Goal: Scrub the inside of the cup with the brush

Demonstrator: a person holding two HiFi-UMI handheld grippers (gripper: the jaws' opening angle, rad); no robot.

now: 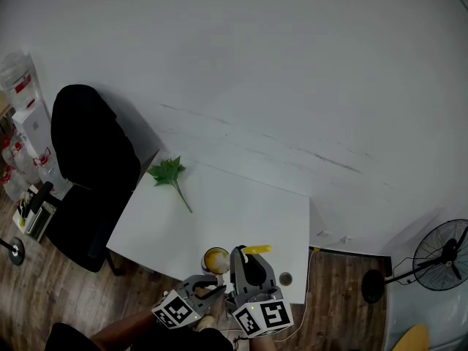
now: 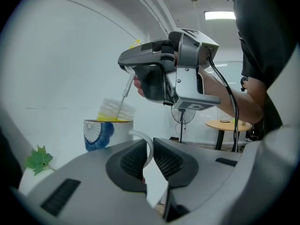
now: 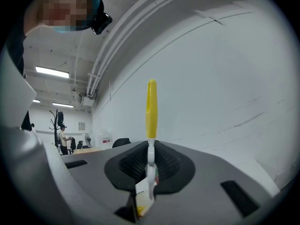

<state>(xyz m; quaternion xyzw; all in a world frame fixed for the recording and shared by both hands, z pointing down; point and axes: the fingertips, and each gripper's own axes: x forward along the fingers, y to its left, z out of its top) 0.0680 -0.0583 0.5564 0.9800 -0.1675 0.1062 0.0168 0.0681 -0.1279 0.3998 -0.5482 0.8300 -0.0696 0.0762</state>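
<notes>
A white cup with a blue fan pattern and a yellow inside stands near the table's front edge. My left gripper is shut on its white handle, low in the head view. The right gripper is shut on the white stem of the brush, whose yellow end points away from the jaws. In the left gripper view that right gripper hangs above the cup, and the white bristles sit at the cup's rim. How deep the bristles reach is hidden.
A green leaf sprig lies at the far left of the white table. A small dark round thing sits by the front right corner. A black chair stands left of the table, a floor fan to the right.
</notes>
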